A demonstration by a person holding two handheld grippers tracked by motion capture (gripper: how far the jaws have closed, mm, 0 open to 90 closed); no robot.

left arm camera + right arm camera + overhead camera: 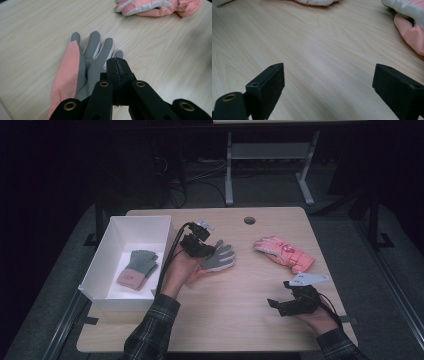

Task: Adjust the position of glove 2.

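A grey-palmed glove with a pink side (220, 257) (85, 67) lies flat near the table's middle. My left gripper (209, 251) (117, 63) hangs just over its little finger, jaws pressed together, and I see no fabric between them. A padded pink and white glove (285, 252) (160, 6) (409, 22) lies farther right. Near the front right of the table my right gripper (277, 305) (328, 85) stands open, low over bare wood, with nothing between its jaws.
A white box (112, 227) stands at the table's left, with another grey and pink glove (139, 267) lying in it. A round cable hole (249, 220) sits near the far edge. Bare wood lies between the two loose gloves.
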